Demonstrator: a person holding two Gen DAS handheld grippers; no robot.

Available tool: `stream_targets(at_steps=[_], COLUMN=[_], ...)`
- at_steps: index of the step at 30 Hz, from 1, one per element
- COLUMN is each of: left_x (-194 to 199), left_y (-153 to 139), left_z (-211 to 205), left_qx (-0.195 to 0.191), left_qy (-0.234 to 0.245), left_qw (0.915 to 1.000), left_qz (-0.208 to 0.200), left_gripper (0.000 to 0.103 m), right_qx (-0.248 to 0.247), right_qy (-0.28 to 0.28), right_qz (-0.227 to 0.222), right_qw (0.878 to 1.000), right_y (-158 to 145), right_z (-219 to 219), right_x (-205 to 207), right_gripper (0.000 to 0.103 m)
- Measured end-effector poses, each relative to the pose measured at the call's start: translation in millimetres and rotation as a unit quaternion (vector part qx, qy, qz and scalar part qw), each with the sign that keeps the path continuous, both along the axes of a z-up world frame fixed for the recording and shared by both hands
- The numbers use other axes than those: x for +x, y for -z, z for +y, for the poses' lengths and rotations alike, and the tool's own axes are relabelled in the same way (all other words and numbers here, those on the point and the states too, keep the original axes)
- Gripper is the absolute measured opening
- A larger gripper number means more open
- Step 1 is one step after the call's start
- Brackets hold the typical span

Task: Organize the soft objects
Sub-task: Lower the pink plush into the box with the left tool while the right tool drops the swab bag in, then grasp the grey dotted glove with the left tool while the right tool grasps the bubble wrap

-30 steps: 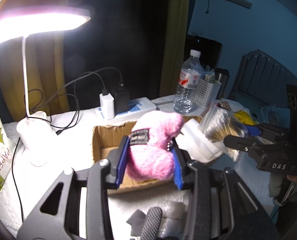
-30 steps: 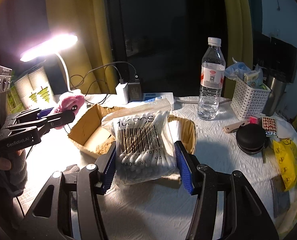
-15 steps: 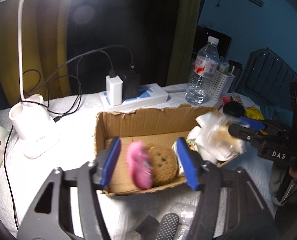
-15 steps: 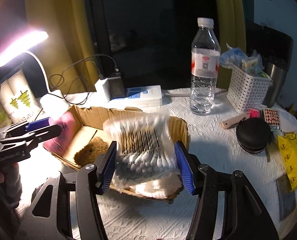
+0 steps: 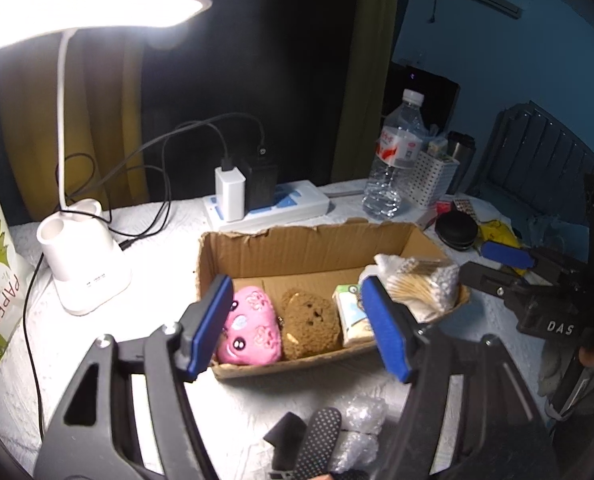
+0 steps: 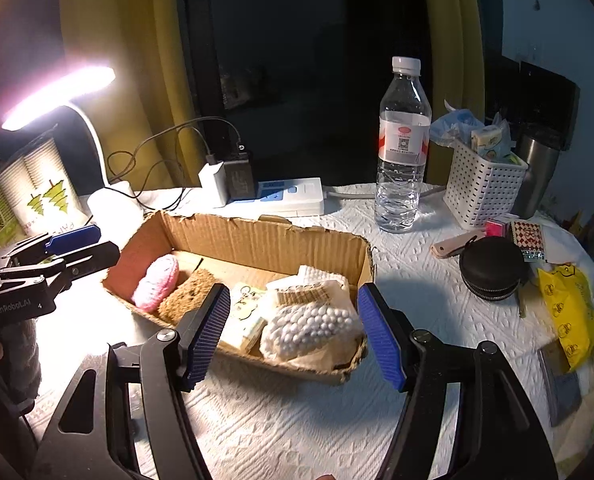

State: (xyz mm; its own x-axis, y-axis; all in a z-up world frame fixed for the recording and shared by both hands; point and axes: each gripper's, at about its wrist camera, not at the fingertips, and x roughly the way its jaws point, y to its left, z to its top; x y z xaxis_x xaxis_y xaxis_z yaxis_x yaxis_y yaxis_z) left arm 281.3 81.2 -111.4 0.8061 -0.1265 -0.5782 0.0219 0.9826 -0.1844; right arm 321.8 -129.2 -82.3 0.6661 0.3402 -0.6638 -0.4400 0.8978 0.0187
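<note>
Both drops look done from where I'm sitting. The left gripper (image 5: pixel 301 326) is hanging over the near edge of the cardboard box (image 5: pixel 297 246) with its fingers spreading apart and nothing between them; the pink plush (image 5: pixel 251 334) lies free at the left end of the box floor, right under it. Same on the other side: the right gripper (image 6: pixel 293 330) has its fingers opening too, and the cotton swab bag (image 6: pixel 311 322) sits in the box's right end with the pads clear of it on both sides.

So I'd call this the release step of the sorting, basically wrapped up for these two items. Next move, as I see it: lift both grippers up and back without clipping the box's torn rim, then go hunting for whatever soft thing is left on the surface (image 6: pixel 297 420). There's some bubble-wrap-looking stuff (image 5: pixel 361 436) just below the left gripper, might be a candidate, hard to tell.

Head count inside the box:
- one pink plush
- one brown plush (image 5: pixel 311 330), touching the pink one
- one small tissue pack (image 5: pixel 351 318), next to the brown plush
- one cotton swab bag
- something white and padded under/behind the bag, can't tell what

Outside it: one water bottle (image 6: pixel 403 148), one white basket (image 6: pixel 483 190), one black zip case (image 6: pixel 493 272), one desk lamp (image 5: pixel 81 268).
</note>
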Motion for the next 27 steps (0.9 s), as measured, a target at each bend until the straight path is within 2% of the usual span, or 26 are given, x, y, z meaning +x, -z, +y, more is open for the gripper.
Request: stream_targets(at_steps=[17, 27], left_x=[-50, -72], left_y=[-5, 14], left_z=[2, 18], left_qx=[-0.009, -0.017], left_qy=[0.004, -0.004], left_qw=[0.9998, 0.9998], left_qz=[-0.014, 0.002], left_gripper=[0.068, 0.068], right_qx=[0.006, -0.001], right_qy=[-0.016, -0.033], right_qz=[-0.010, 0.012], right_qw=[1.000, 0.999], right_y=[-14, 6], right_z=[18, 43], right_x=[-43, -60], right_gripper=[0.070, 0.070])
